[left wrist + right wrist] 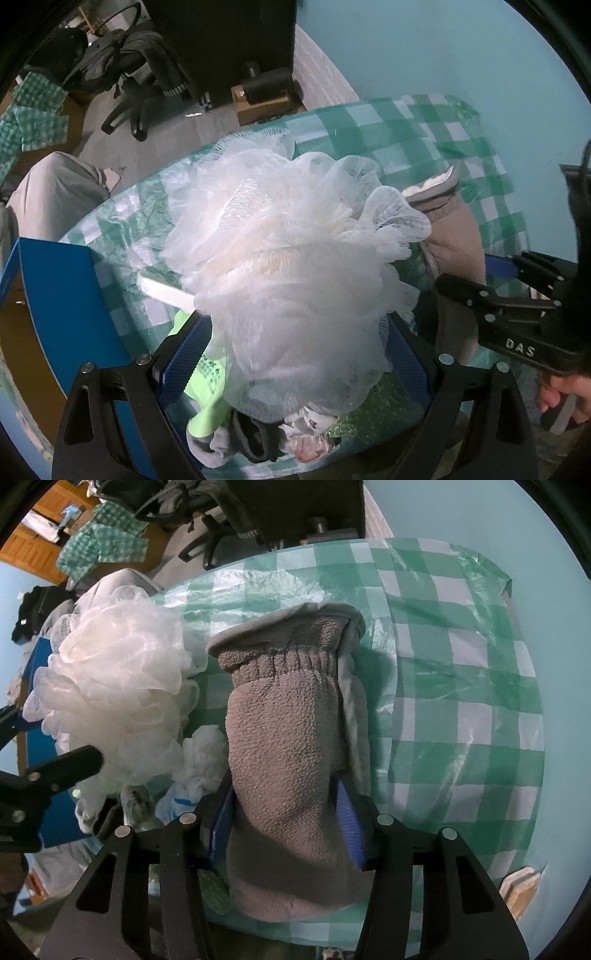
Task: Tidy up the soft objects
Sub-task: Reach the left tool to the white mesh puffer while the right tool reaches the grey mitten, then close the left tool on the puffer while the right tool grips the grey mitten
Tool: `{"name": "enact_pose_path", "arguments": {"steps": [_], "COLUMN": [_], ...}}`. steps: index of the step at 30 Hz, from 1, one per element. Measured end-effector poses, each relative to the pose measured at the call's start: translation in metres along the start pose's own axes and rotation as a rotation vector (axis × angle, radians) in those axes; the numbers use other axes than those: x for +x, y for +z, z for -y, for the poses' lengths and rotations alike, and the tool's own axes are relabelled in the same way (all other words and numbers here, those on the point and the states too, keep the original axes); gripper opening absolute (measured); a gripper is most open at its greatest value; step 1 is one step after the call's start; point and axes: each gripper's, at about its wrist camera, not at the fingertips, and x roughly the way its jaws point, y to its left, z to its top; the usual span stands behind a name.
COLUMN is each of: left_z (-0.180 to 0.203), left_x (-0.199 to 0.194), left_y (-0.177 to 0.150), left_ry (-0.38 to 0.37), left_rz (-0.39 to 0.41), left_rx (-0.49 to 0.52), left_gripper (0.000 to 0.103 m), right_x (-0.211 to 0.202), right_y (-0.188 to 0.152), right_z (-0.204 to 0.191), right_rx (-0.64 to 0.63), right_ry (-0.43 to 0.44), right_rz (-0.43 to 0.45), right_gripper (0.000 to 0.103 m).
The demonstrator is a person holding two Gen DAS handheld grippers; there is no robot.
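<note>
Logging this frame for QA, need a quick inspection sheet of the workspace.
Surface: green-and-white checked tablecloth, crinkled.
Job's things: white mesh bath sponge in left gripper; grey fleece mitten between the pads of the right gripper.
Clutter: pile of small soft items under the sponge; blue box alongside.
Grippers: left jaws closed on sponge; right jaws pressing the mitten.
Cables: nothing seen.
Surroundings: office chair, cardboard box, teal wall.

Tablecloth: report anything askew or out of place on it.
The checked tablecloth lies crumpled, its far right corner folded up. A small white wad sits loose between the mesh pouf and the grey mitten.
</note>
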Motion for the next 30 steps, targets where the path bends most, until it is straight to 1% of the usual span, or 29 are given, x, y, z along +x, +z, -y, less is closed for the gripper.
{"name": "enact_pose_path", "arguments": {"steps": [2,5,10,12,13,20,21,22,23,24,25,27,28,29,30], "left_z": [0.001,0.000,-0.005,-0.004,-0.004,-0.009,-0.010,-0.011,-0.012,-0.012,-0.013,-0.014,-0.015,-0.015,-0.015], "left_x": [0.008,0.017,0.030,0.036,0.039,0.058,0.058,0.055,0.053,0.051,0.047,0.041,0.038,0.035,0.032], "left_y": [0.003,0.008,0.016,0.019,0.019,0.019,0.018,0.017,0.016,0.014,0.012,0.008,0.004,0.002,0.000], "left_ry": [0.001,0.016,0.011,0.012,0.009,-0.017,-0.028,-0.035,-0.037,-0.042,-0.049,-0.055,-0.057,-0.059,-0.064], "left_rz": [-0.022,-0.043,-0.075,-0.083,-0.087,-0.122,-0.113,-0.101,-0.096,-0.093,-0.087,-0.071,-0.064,-0.057,-0.049], "left_rx": [0.000,-0.003,-0.021,-0.025,-0.027,-0.067,-0.075,-0.082,-0.087,-0.090,-0.092,-0.090,-0.089,-0.087,-0.084], "left_gripper": [0.093,0.093,0.099,0.100,0.102,0.102,0.099,0.093,0.089,0.083,0.077,0.069,0.064,0.062,0.058], "right_x": [0.001,0.003,0.008,0.013,0.015,0.023,0.023,0.022,0.023,0.023,0.022,0.019,0.017,0.014,0.011], "right_y": [0.000,0.000,0.002,0.009,0.010,0.012,0.011,0.010,0.010,0.011,0.010,0.009,0.009,0.008,0.007], "right_z": [-0.001,-0.003,-0.004,-0.011,-0.011,-0.014,-0.015,-0.015,-0.016,-0.018,-0.019,-0.021,-0.019,-0.017,-0.015], "right_rx": [0.003,0.013,0.021,0.022,0.022,0.008,0.004,0.001,-0.007,-0.016,-0.026,-0.023,-0.017,-0.013,-0.011], "right_ry": [0.002,0.004,0.007,0.005,0.003,-0.023,-0.029,-0.036,-0.054,-0.073,-0.090,-0.095,-0.092,-0.092,-0.087], "right_rz": [-0.004,-0.008,-0.020,-0.026,-0.029,-0.040,-0.039,-0.037,-0.033,-0.032,-0.028,-0.019,-0.012,-0.006,0.003], "right_gripper": [0.052,0.057,0.064,0.067,0.067,0.068,0.067,0.065,0.057,0.048,0.043,0.028,0.026,0.024,0.022]}}
